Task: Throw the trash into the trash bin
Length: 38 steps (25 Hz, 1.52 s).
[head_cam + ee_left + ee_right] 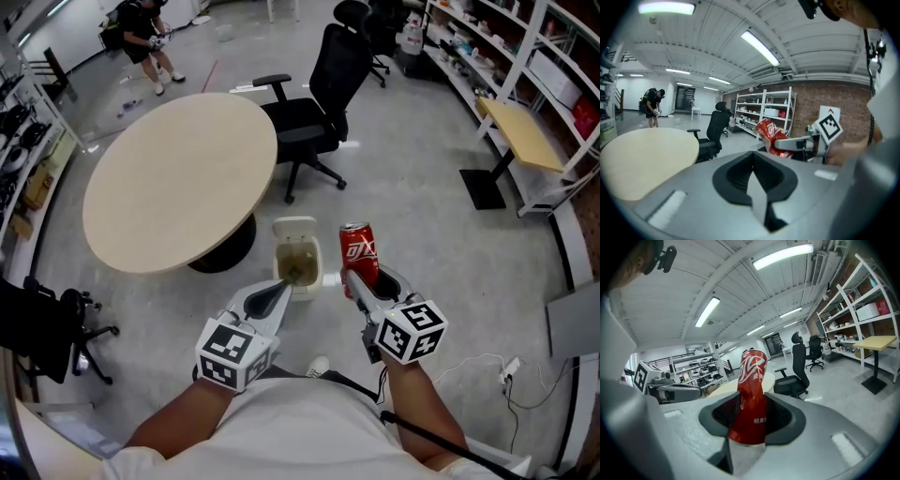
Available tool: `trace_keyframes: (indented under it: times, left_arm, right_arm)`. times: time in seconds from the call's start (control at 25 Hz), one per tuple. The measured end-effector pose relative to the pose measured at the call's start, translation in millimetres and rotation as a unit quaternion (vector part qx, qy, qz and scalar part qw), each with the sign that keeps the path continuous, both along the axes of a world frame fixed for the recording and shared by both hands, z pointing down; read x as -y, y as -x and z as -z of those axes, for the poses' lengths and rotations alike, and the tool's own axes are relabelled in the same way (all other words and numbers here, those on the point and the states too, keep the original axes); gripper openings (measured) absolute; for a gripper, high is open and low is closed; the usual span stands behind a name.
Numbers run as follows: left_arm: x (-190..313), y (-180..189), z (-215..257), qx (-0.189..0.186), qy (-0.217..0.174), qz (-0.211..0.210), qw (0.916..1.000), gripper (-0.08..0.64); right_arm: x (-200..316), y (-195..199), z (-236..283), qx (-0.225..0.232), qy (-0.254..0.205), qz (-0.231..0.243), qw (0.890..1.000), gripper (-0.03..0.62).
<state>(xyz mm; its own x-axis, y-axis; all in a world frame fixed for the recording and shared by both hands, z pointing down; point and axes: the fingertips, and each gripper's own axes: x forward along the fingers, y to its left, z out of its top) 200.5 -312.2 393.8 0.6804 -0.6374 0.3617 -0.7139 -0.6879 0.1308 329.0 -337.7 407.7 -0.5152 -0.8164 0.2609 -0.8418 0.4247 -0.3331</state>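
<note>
A dented red drink can (359, 254) stands upright in my right gripper (362, 281), whose jaws are shut on its lower half. In the right gripper view the can (751, 399) fills the gap between the jaws of the right gripper (750, 430). A small white trash bin (317, 260) with its lid (295, 227) flipped up stands on the floor just left of the can. My left gripper (280, 290) is shut and holds nothing, its tip over the bin's near left corner. The left gripper view shows the left gripper (757, 180) and, beyond it, the can (769, 136).
A round beige table (178, 178) stands left of the bin, with a black office chair (314, 108) behind it. Another black chair (56, 328) is at the far left. Shelving (525, 56) and a small desk (525, 136) line the right. A person (142, 37) stands far off.
</note>
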Motion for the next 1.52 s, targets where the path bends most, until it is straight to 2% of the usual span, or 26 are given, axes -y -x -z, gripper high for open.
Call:
trace_keyframes:
  times: [0.24,0.4,0.88,1.08,1.52]
  left_arm:
    - [18.1,25.2,-1.0,0.015,0.002,0.04,0.9991,0.008]
    - [23.1,29.1,-7.6,0.011,0.016,0.046,0.9988,0.008]
    - [61.9,20.7,-8.4,0.0,0.004,0.015,0.9999,0.008]
    - [85.6,35.5,0.5,0.011,-0.021,0.004,0.9997,0.008]
    - [129.3,64.0,-0.4,-0.005,-0.026,-0.017,0.9995,0.009]
  right_arm:
    - [10.0,3.8,-8.8,0.012,0.007,0.014,1.0,0.153]
    - [12.4,9.3,-9.4,0.013,0.01,0.023,1.0,0.153]
    - [33.7,17.0,-12.9,-0.009,0.026,0.009,1.0,0.153]
    - [53.2,29.6,-7.9,-0.019,0.031,-0.003,0.999,0.153]
    - [93.8,53.8,-4.9,-0.048,0.035,-0.025,0.998,0.153]
